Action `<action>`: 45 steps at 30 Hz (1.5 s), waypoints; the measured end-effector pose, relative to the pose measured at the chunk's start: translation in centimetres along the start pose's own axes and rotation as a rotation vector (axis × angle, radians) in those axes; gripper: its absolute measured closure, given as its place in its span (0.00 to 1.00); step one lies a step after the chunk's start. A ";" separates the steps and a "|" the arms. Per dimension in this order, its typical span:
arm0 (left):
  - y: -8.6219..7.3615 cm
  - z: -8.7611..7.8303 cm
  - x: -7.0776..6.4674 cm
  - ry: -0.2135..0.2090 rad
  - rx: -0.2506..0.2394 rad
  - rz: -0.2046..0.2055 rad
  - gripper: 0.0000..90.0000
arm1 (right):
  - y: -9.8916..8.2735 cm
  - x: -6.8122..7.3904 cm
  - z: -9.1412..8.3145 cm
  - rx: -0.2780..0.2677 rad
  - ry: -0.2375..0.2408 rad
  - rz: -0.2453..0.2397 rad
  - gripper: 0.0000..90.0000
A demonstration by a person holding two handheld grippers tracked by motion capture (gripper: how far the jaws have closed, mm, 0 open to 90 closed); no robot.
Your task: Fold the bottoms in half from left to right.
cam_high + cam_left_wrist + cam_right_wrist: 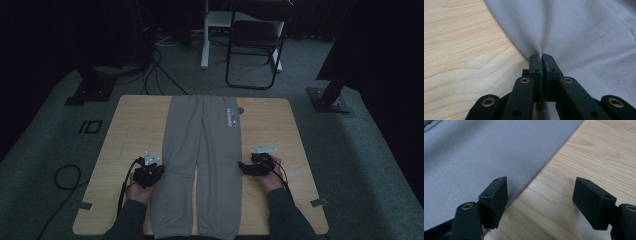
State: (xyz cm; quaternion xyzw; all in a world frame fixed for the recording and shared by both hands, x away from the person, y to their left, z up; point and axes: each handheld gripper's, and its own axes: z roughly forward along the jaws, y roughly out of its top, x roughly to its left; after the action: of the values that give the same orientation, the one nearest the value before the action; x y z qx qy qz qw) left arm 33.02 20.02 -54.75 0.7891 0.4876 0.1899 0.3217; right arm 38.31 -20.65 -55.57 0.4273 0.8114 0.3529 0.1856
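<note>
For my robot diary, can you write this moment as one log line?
left gripper: shut on trousers edge | right gripper: open, straddling other edge | table: trousers flat

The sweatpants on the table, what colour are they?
Plain grey sweatpants; clearest in the right gripper view.

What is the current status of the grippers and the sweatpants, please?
Left gripper shut on grey sweatpants edge. Right gripper open, straddling the opposite edge. Nothing in the way.

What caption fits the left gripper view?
Left claw pinched shut on the edge of the grey sweatpants, over the wooden table.
</note>
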 end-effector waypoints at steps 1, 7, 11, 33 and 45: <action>0.0 0.0 0.1 0.002 0.002 -0.001 0.97 | 0.0 0.0 -0.1 0.003 0.001 0.000 0.33; -0.3 -0.3 0.4 0.023 0.006 -0.015 0.97 | -0.7 -0.7 -1.1 0.008 -0.029 -0.017 0.37; -0.3 -0.4 0.5 0.034 0.005 -0.025 0.98 | -1.4 -1.3 -1.6 0.000 -0.006 -0.001 0.37; 4.8 -2.3 -4.2 -0.143 -0.209 0.068 0.98 | -1.4 -1.3 -1.3 -0.023 0.012 -0.009 0.37; 10.5 1.3 -13.5 -0.346 -0.250 0.176 0.98 | -1.4 -1.3 -1.2 -0.021 0.014 -0.010 0.37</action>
State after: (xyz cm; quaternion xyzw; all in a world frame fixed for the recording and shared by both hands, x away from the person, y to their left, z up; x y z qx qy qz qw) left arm 34.51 4.21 -48.27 0.8035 0.3270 0.1379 0.4779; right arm 37.53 -22.75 -55.73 0.4186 0.8112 0.3636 0.1861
